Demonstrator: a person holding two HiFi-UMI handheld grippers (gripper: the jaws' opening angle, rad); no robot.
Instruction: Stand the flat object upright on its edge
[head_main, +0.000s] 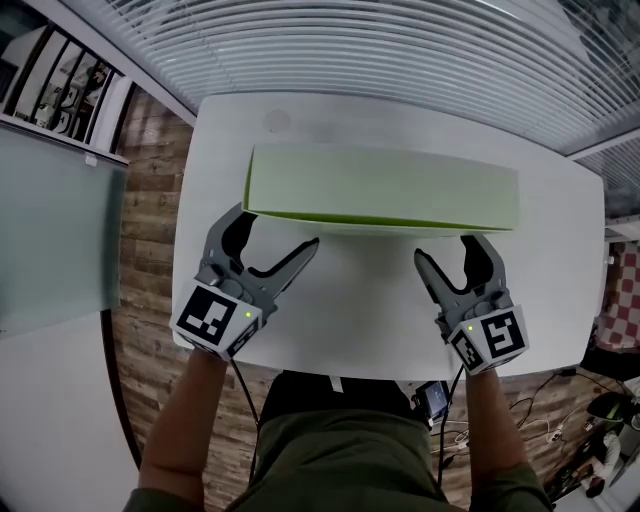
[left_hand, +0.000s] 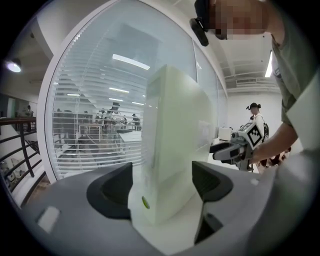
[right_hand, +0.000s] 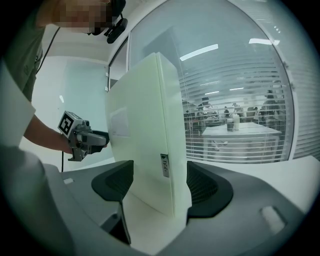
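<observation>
Flat object upright on table; left gripper, right gripper at ends.

1. A white table with rounded corners stands on a floor of dark wood planks, seen from steeply above.
2. White slatted blinds run across the glass wall just beyond the table's far edge.
3. A frosted glass panel lines the left side. Cables trail over the floor at lower right, near a red-and-white checked item.
4. Behind the blinds, strip lights glow on an office ceiling, with desks and distant people below.
5. A dark railing edges the far left, and a round lamp shines above it.
</observation>
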